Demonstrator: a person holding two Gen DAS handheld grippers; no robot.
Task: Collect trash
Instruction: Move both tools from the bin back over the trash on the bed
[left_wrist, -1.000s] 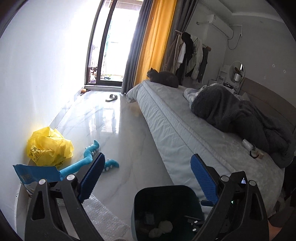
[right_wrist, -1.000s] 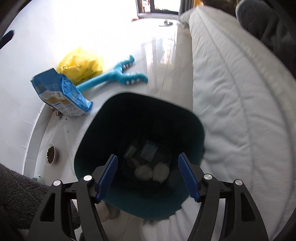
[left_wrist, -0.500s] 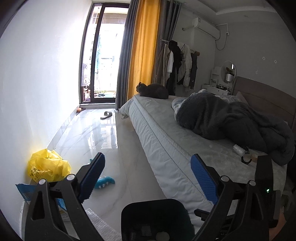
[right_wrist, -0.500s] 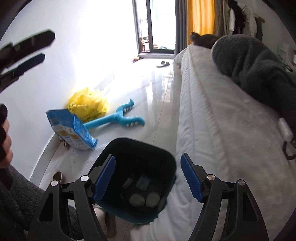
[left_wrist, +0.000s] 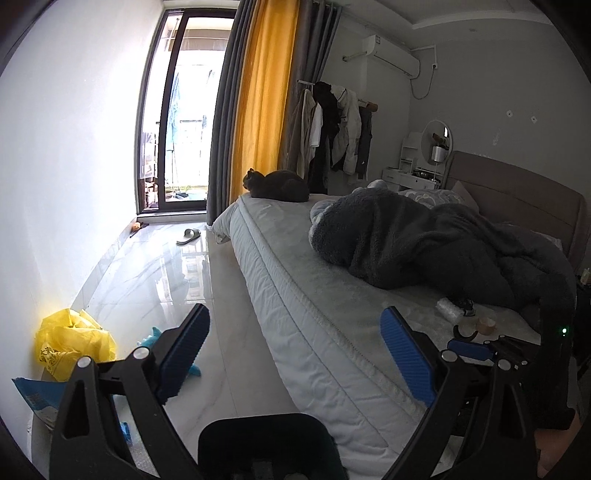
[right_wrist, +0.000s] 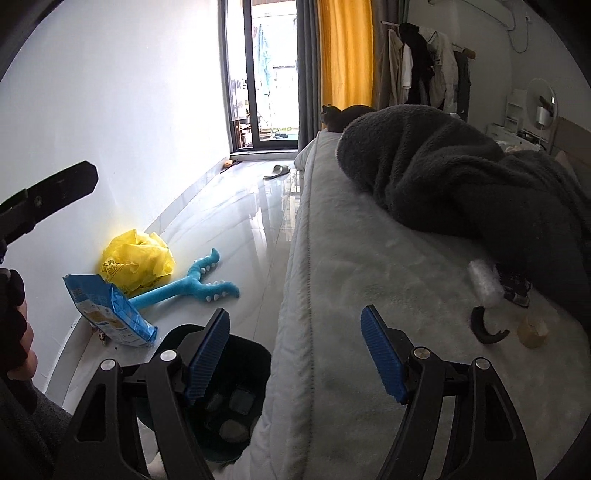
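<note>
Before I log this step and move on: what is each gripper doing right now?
Left gripper: open, holding nothing.
Right gripper: open, holding nothing.

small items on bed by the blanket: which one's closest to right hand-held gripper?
The black curved hook; the white roll and tan tape roll lie farther off.

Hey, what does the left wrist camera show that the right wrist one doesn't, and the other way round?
Only the left wrist view shows the air conditioner high on the wall. Only the right wrist view shows scraps lying inside the trash bin and the whole blue toy. Both show the cat on the bed, the grey blanket, the yellow bag, the slipper and the open, empty left gripper and right gripper.
</note>
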